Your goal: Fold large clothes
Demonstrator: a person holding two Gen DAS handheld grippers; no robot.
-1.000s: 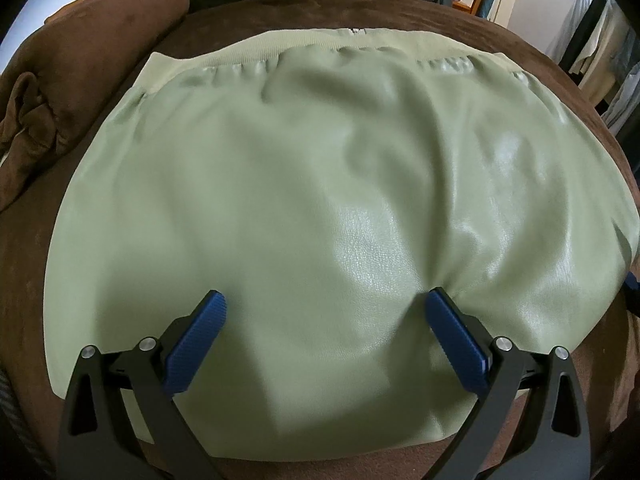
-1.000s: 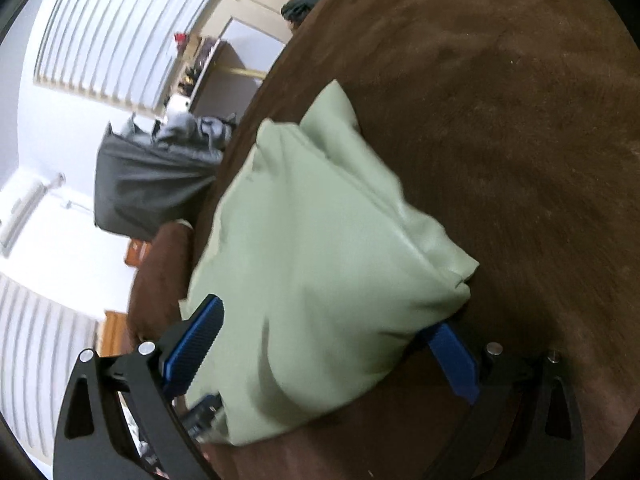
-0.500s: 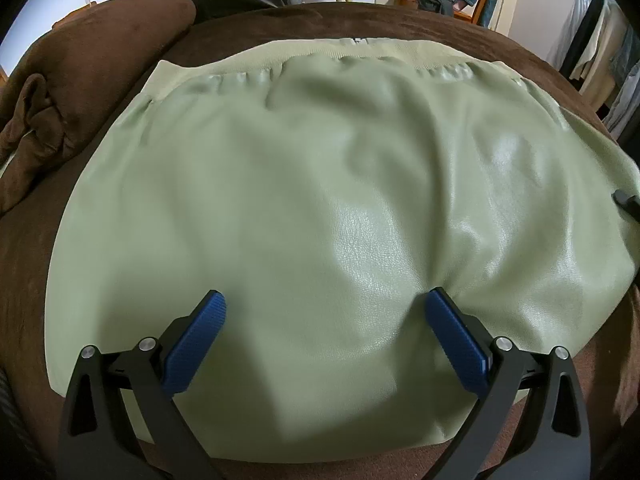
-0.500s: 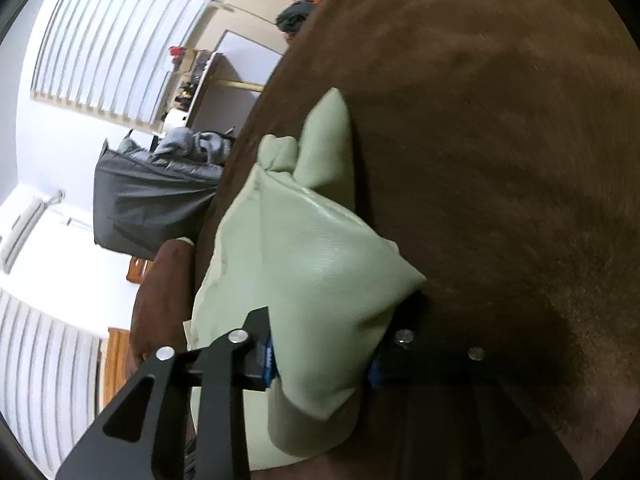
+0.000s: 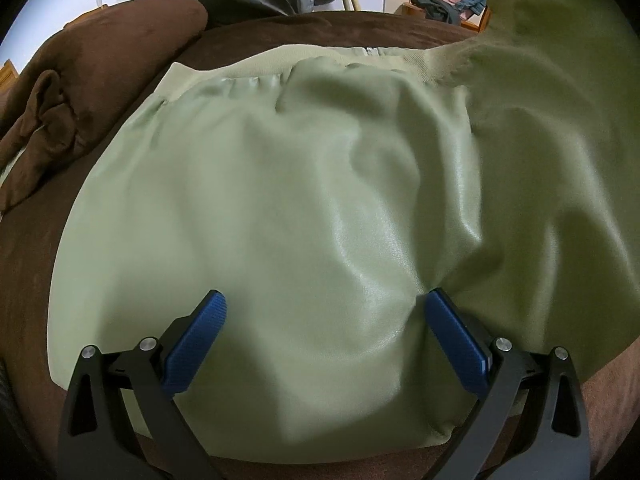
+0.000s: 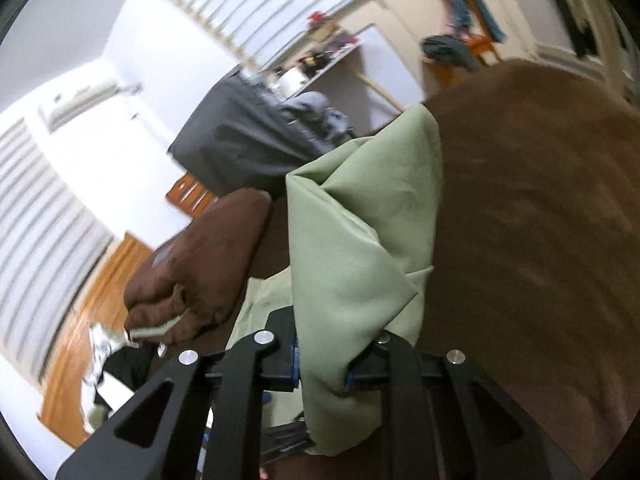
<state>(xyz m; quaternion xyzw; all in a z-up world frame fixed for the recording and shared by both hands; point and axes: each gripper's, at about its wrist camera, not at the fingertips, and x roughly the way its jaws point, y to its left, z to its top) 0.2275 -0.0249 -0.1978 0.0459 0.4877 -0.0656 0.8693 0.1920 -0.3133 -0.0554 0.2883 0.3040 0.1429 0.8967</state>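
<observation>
Big brown plush bed cover (image 5: 248, 32) carries the pale green leather-look jacket (image 5: 280, 208), mostly flat – folding's barely begun. Right gripper (image 6: 322, 372) has just clamped its 3 o'clock edge; left gripper (image 5: 324, 328), jaws wide, rests at 6 o'clock.

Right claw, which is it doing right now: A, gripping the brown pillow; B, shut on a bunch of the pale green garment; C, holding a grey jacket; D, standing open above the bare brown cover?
B: the right claw is pinched on a gathered fold of the pale green garment, which stands up between its fingers.
</observation>
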